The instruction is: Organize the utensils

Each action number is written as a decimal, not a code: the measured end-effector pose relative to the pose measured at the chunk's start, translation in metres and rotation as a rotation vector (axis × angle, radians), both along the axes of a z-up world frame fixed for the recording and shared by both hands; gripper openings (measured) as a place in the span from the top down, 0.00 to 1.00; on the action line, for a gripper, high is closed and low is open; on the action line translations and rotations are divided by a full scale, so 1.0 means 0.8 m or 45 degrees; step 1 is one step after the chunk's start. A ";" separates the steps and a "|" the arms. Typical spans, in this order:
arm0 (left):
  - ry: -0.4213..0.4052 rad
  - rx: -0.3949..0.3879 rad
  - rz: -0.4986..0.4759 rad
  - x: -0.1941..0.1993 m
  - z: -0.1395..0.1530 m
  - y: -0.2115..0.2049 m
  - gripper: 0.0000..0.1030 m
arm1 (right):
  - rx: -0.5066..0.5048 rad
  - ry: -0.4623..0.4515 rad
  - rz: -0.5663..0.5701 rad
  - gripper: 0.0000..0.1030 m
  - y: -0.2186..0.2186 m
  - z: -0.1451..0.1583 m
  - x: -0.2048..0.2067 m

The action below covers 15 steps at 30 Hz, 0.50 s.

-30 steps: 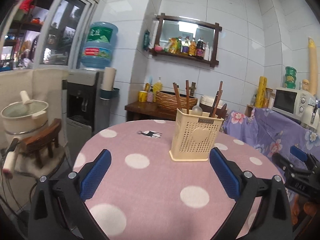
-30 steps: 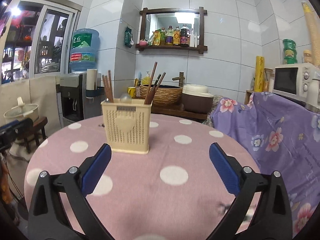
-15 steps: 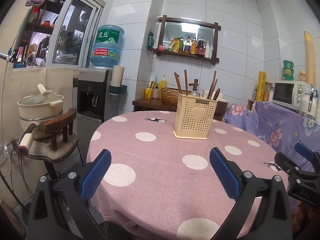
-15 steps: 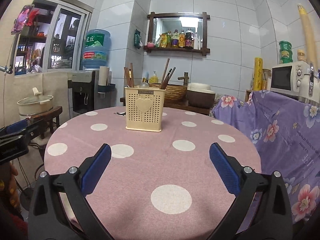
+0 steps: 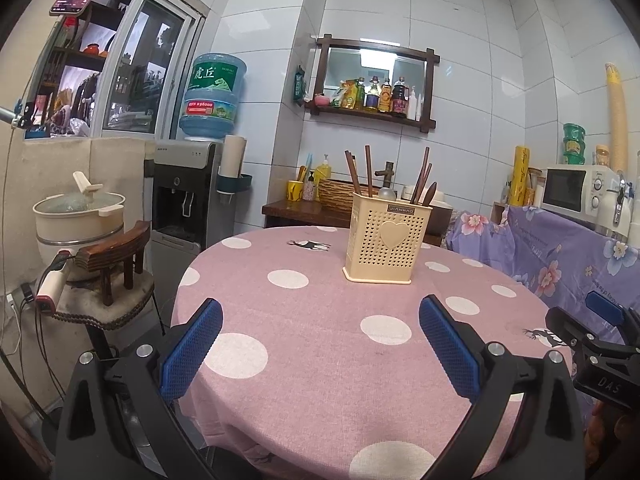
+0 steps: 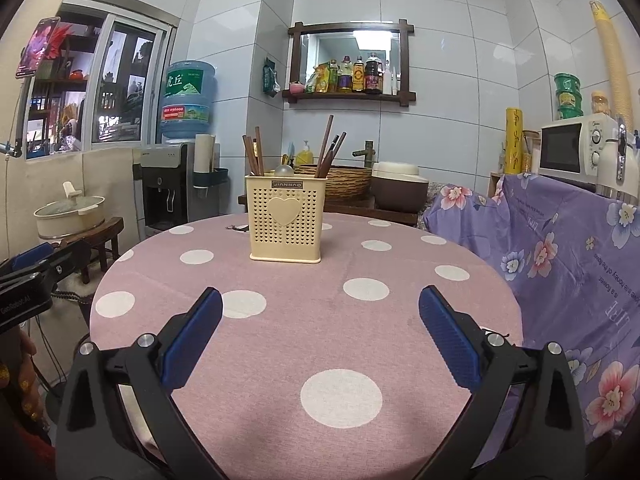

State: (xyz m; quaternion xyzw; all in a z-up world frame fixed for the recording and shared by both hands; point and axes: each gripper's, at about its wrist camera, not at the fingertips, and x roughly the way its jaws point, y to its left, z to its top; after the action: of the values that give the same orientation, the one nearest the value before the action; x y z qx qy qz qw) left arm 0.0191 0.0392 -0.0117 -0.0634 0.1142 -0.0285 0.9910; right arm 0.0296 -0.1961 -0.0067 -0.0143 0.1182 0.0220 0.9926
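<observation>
A cream perforated utensil holder (image 5: 385, 240) with a heart on its front stands upright on the round pink polka-dot table (image 5: 320, 344). It also shows in the right wrist view (image 6: 285, 220). Brown chopsticks (image 5: 360, 174) and a metal spoon (image 5: 385, 192) stick out of it. My left gripper (image 5: 320, 344) is open and empty, well back from the holder near the table's front edge. My right gripper (image 6: 320, 332) is open and empty, also well back from the holder (image 6: 285, 220).
A chair with a cream pot (image 5: 78, 216) stands left of the table. A water dispenser (image 5: 188, 200) is behind it. A purple flowered cloth (image 6: 560, 248) covers furniture at the right, with a microwave (image 6: 572, 148) on top. A side table with a basket (image 6: 340, 182) stands behind.
Both grippers have pulled back from the utensil holder, which now looks smaller and farther away. Both stay open and empty.
</observation>
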 end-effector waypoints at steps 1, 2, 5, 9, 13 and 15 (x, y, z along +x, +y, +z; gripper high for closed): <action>0.000 0.001 0.000 0.000 0.000 -0.001 0.05 | 0.002 0.001 0.000 0.06 0.000 0.000 0.000; 0.001 0.002 -0.002 0.000 0.000 -0.002 0.05 | 0.003 0.002 0.001 0.06 0.000 0.000 0.001; 0.005 0.006 -0.005 0.001 0.000 -0.004 0.05 | 0.001 0.001 0.001 0.06 0.000 0.000 0.000; 0.003 0.008 -0.006 0.000 0.000 -0.005 0.05 | 0.003 0.002 0.002 0.06 -0.001 0.000 0.001; 0.009 0.006 -0.017 0.001 0.001 -0.006 0.05 | 0.018 0.014 0.007 0.06 -0.001 0.000 0.001; 0.006 0.015 -0.022 0.000 0.002 -0.007 0.05 | 0.020 0.011 0.004 0.06 -0.001 0.000 0.001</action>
State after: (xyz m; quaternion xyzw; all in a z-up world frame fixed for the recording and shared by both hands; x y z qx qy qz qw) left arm 0.0189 0.0333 -0.0101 -0.0566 0.1172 -0.0361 0.9908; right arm 0.0306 -0.1968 -0.0066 -0.0068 0.1223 0.0244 0.9922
